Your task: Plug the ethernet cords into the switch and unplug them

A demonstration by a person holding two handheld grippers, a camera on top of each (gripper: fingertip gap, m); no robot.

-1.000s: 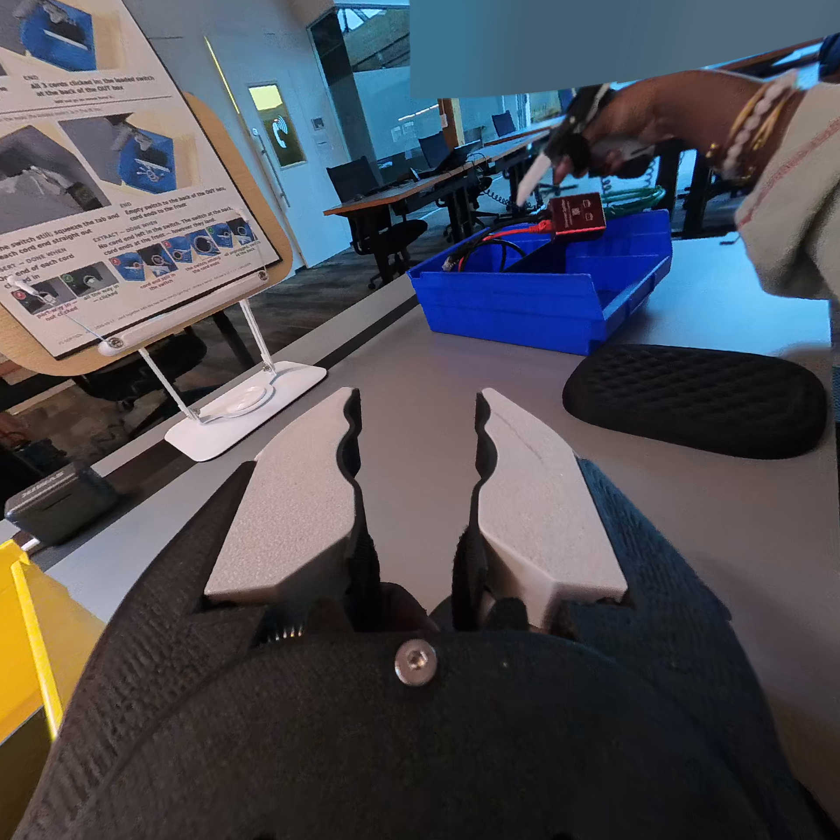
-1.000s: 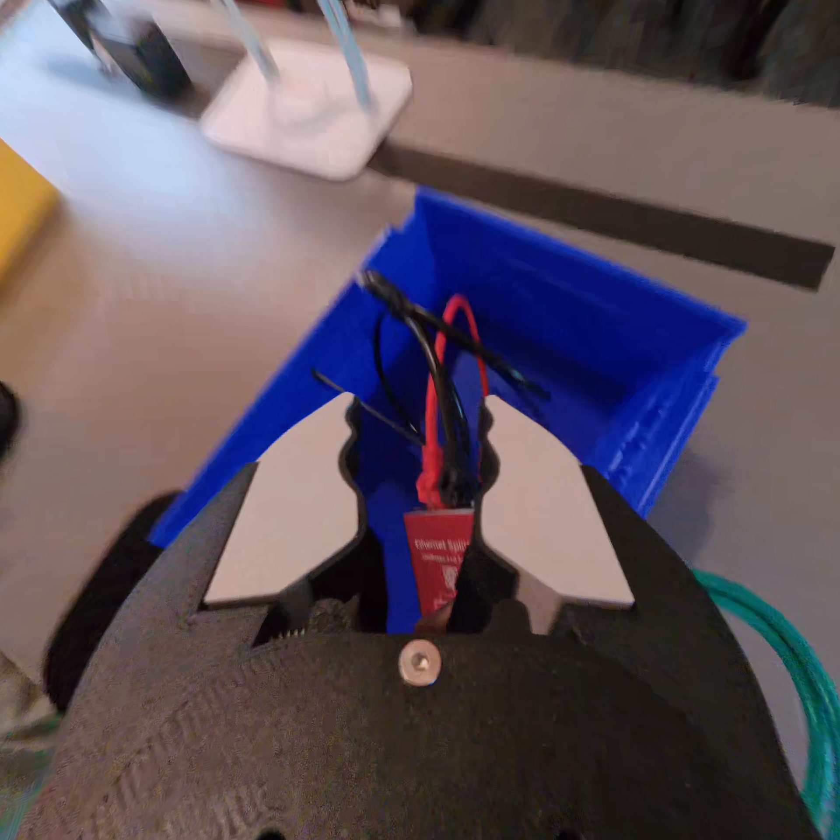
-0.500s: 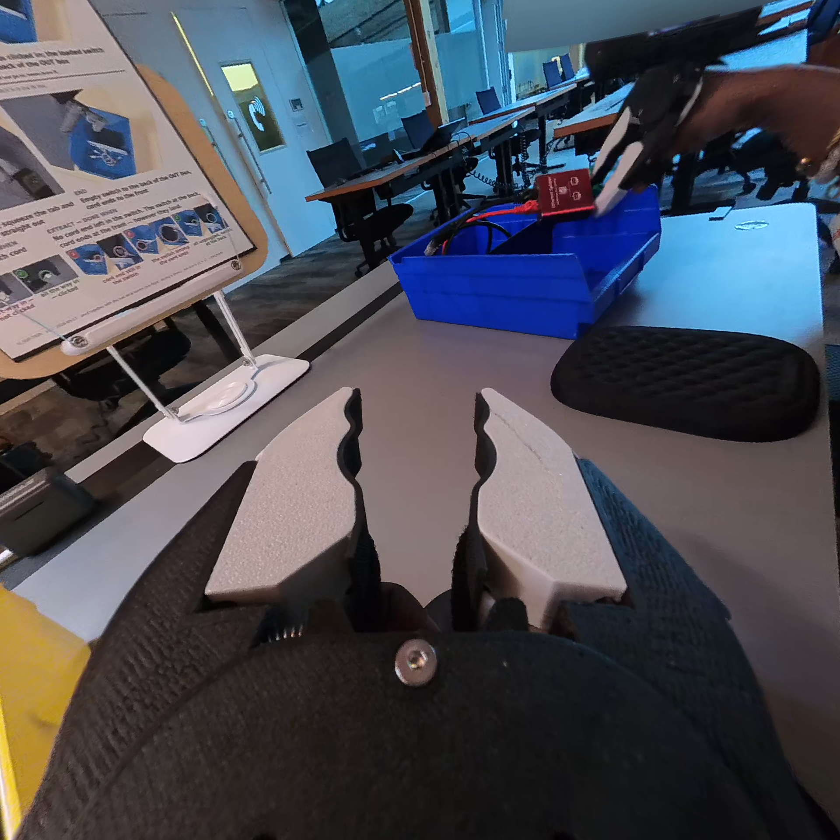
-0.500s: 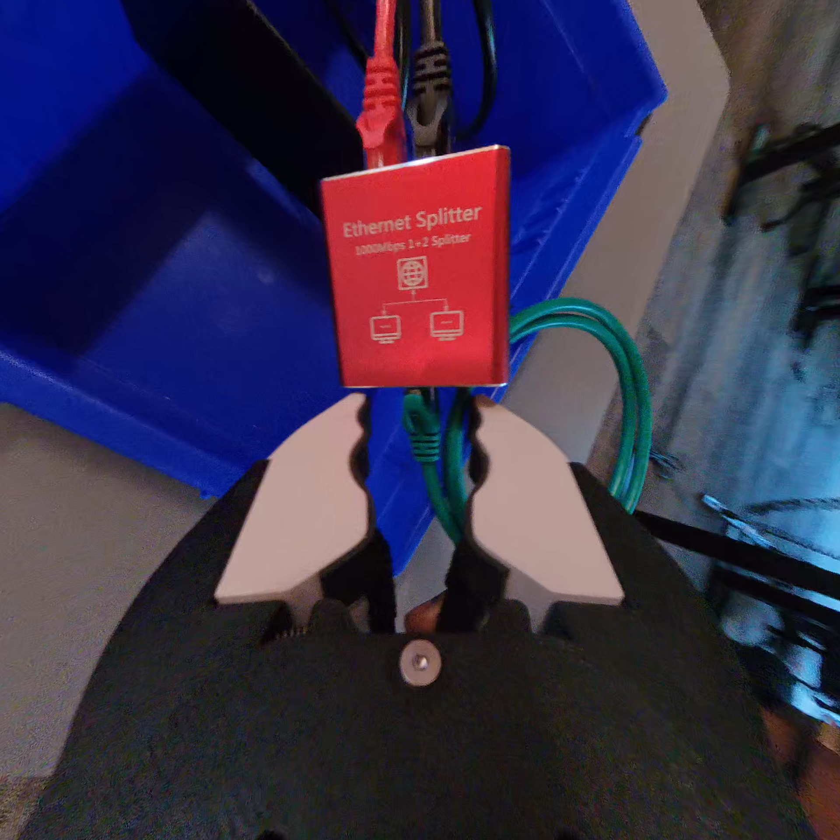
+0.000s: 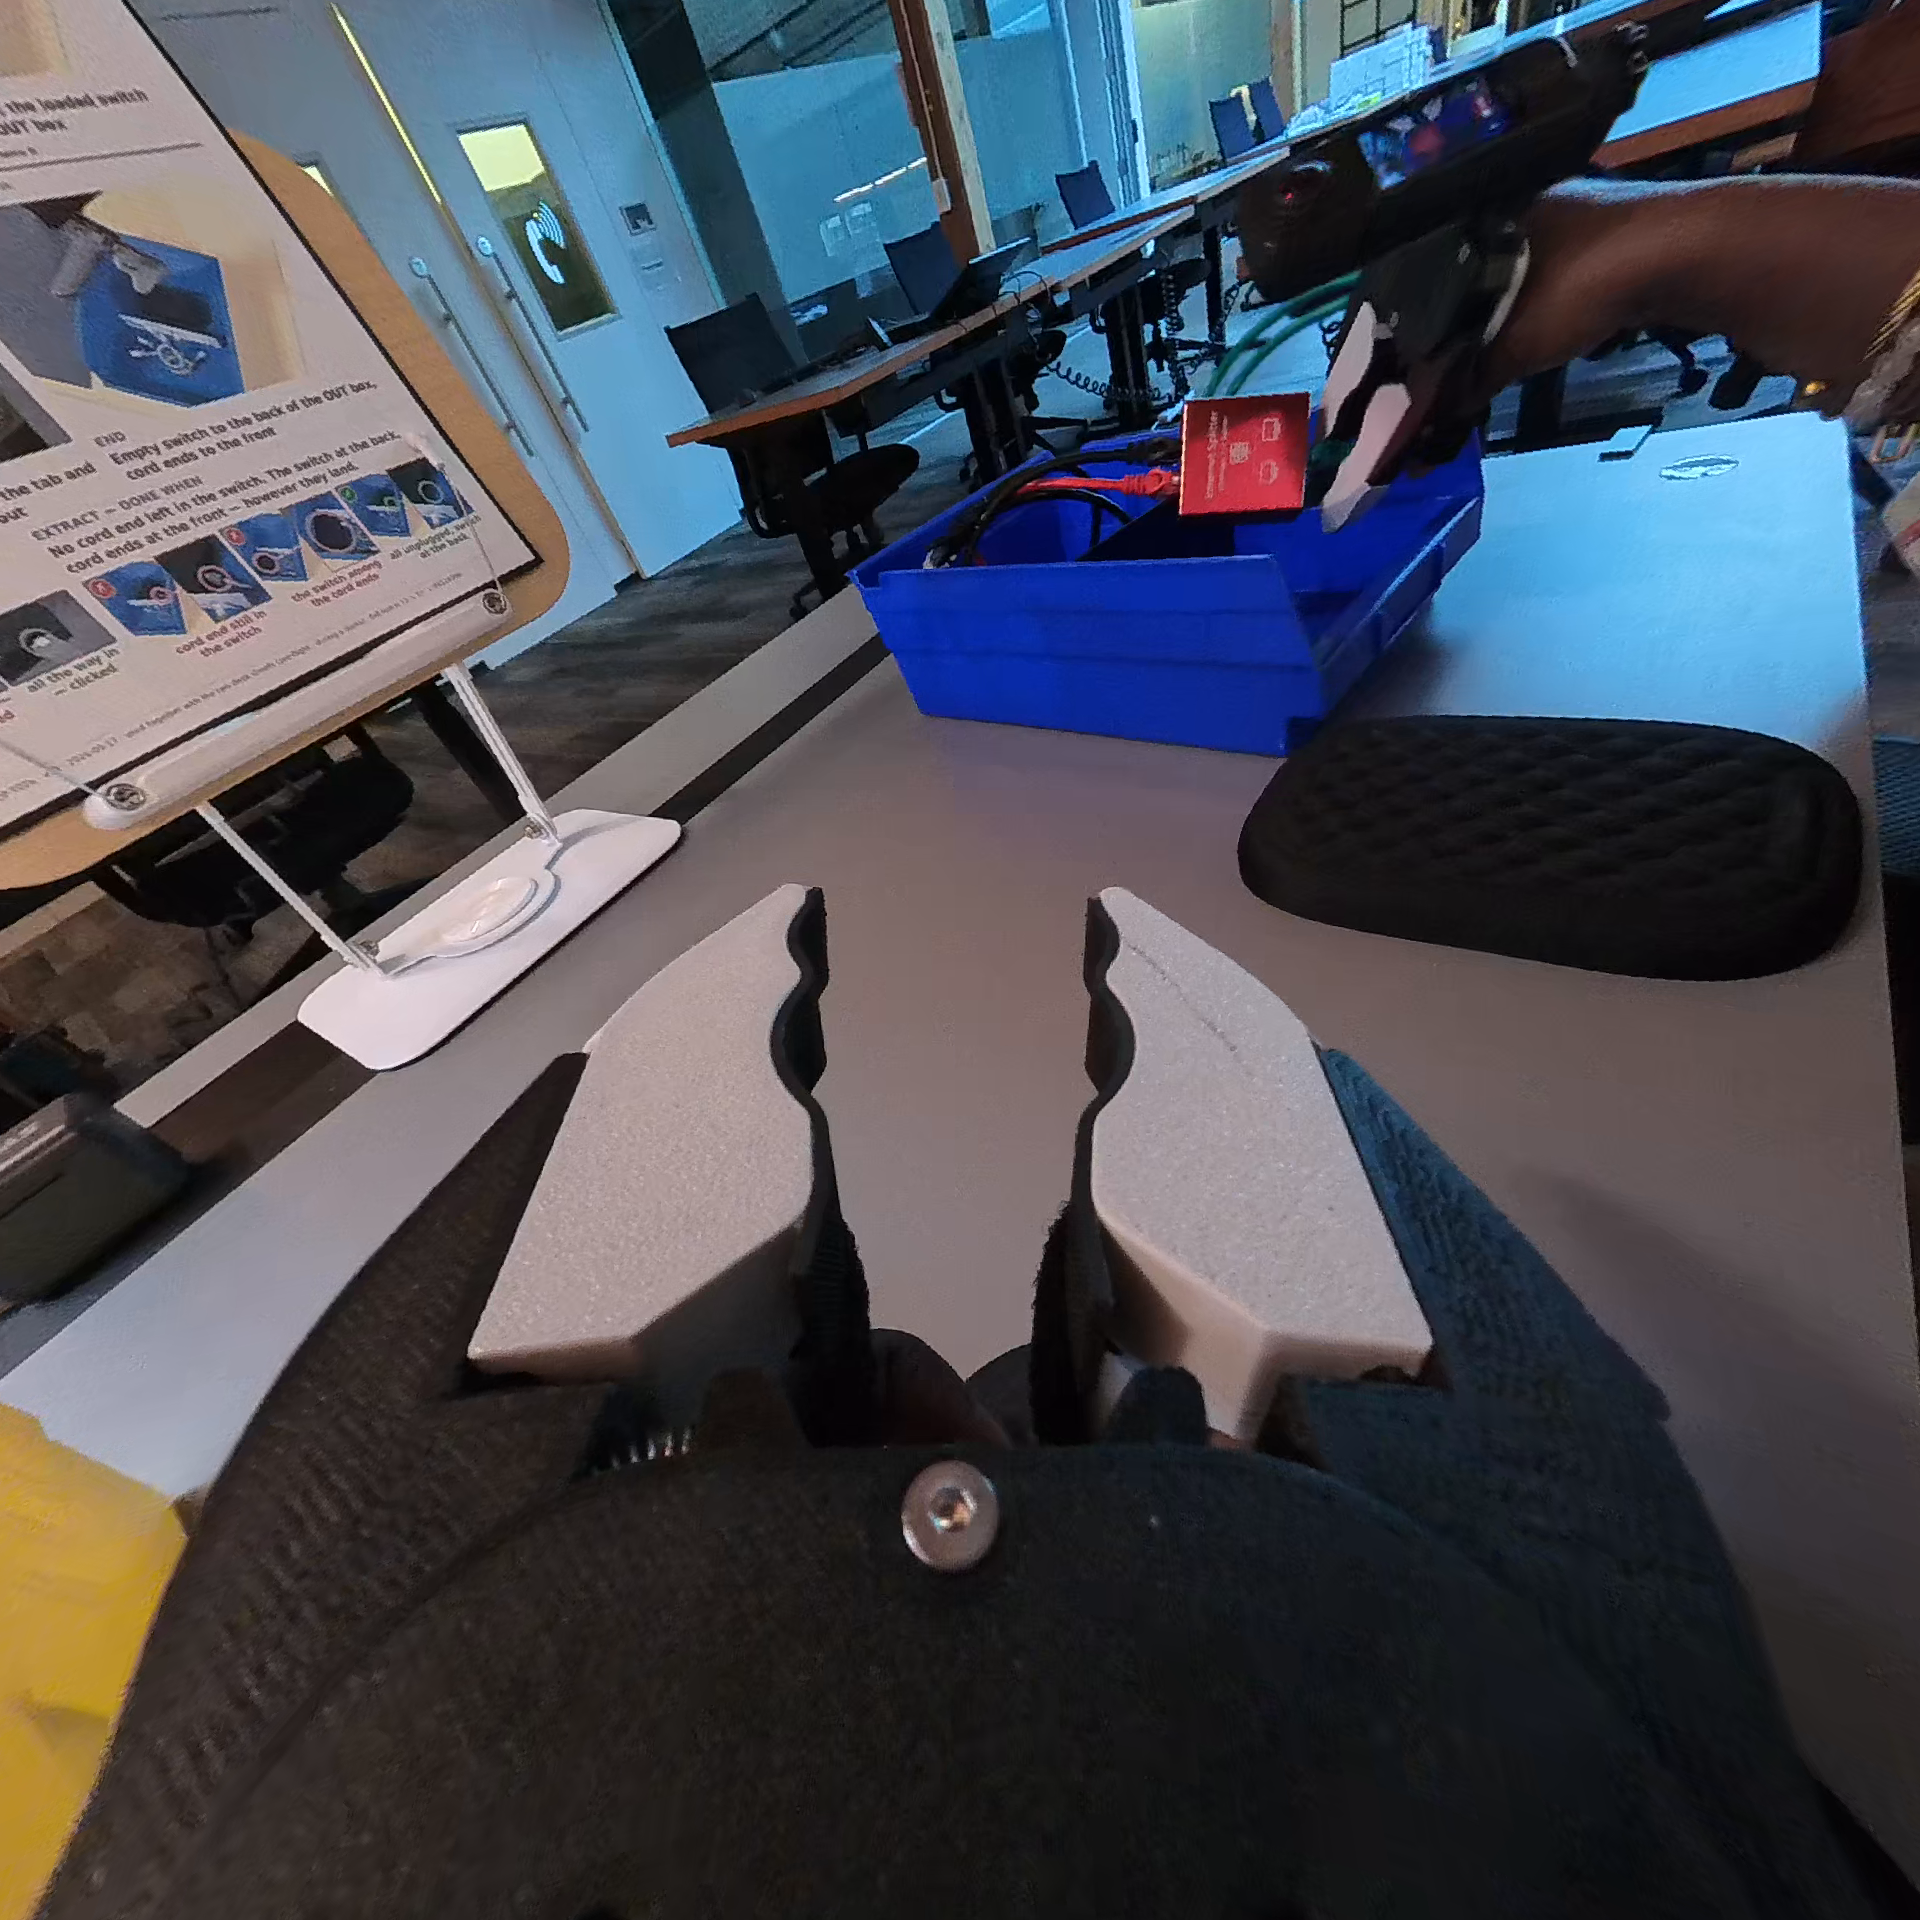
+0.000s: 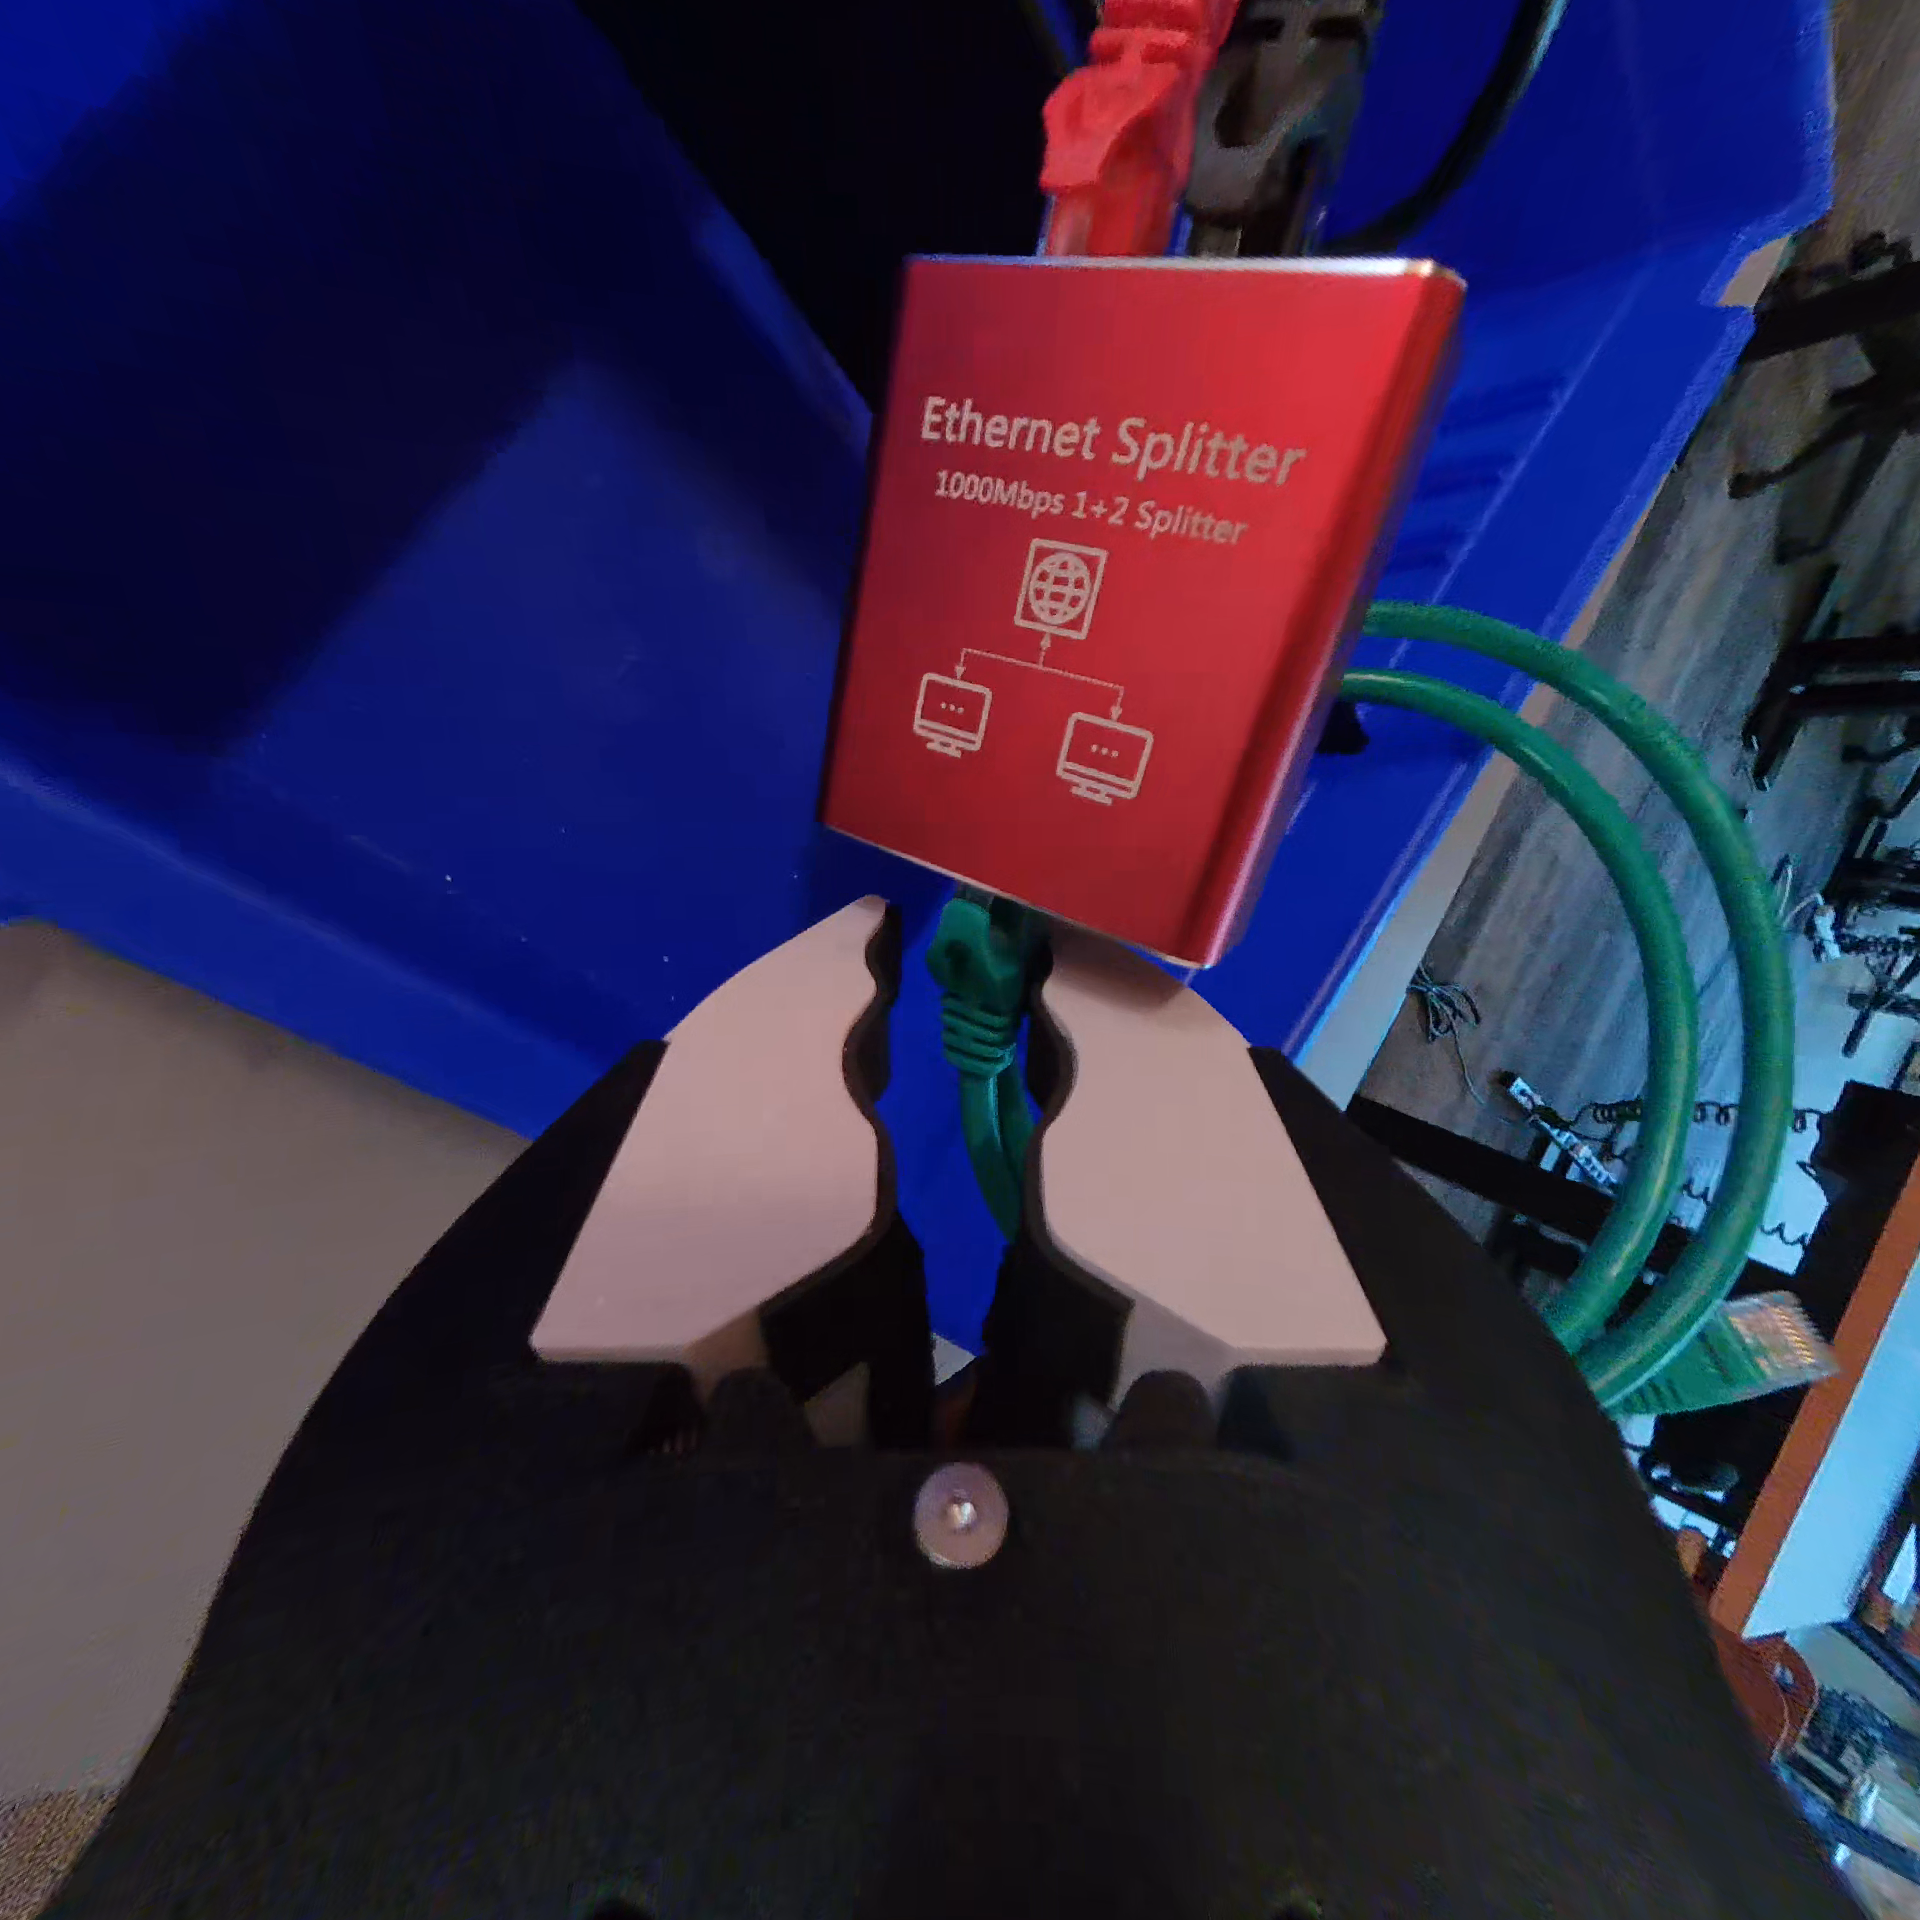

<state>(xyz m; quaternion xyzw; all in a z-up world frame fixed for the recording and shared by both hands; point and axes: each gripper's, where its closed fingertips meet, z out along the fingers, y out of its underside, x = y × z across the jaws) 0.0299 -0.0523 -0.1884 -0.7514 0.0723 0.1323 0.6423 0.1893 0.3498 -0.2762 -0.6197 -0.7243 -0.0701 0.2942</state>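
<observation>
Holding the green cord [image 6: 982, 1049] by its plug, the right hand-held gripper [image 6: 961, 1023] lifts the red switch [image 6: 1112, 613] over the blue bin [image 5: 1153, 644] | red cord [image 6: 1107, 145] and black cord [image 6: 1262, 114] plugged in on the far side | left hand-held gripper [image 5: 951, 935] wide apart, empty, above the table [image 5: 1039, 810], nearer

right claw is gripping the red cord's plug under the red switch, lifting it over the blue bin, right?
Not the red cord. The right wrist view shows the right claw shut on the green cord under the red switch, over the blue bin.
</observation>
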